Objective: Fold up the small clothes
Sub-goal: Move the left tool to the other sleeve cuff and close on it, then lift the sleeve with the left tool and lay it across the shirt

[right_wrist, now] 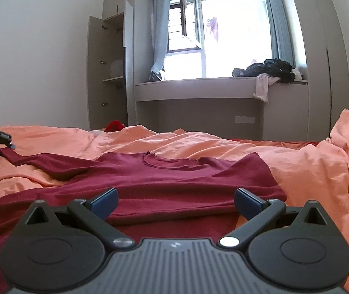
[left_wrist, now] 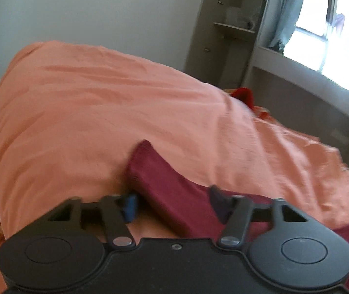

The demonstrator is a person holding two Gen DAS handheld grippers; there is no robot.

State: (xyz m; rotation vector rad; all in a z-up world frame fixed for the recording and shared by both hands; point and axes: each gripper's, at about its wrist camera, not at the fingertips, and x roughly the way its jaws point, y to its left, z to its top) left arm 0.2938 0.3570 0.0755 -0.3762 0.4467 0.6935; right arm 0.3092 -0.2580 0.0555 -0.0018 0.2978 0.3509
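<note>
Peach bedding (right_wrist: 198, 144) covers the bed on which the work is done, with a window (right_wrist: 233, 36), grey curtains (right_wrist: 159, 36) and a window bench (right_wrist: 198, 85) beyond the tongs; a heap of dark and white clothes (right_wrist: 270, 72) lies on the bench to the right, and an open cupboard (right_wrist: 110, 68) stands to the left. Right tongs (right_wrist: 175, 202): jaws spread wide, nothing between the blue pads (right_wrist: 104, 201), which hover just above the near hem of the maroon shirt (right_wrist: 174, 178). That shirt lies flat directly ahead of the right tongs, neckline away from them, one sleeve (right_wrist: 39, 161) stretched out to the left. Left tongs (left_wrist: 174, 204): seen in the left wrist view with the sleeve cloth (left_wrist: 164, 186) running between the two fingers; jaws half closed, but blur prevents telling whether the pads press on the cloth. In the right wrist view these tongs (right_wrist: 1, 143) appear at the far left edge, at the sleeve's end. A large mound of peach duvet (left_wrist: 101, 110) rises immediately ahead of the left tongs. A small red item (right_wrist: 114, 125) lies past the bedding, near the cupboard.
</note>
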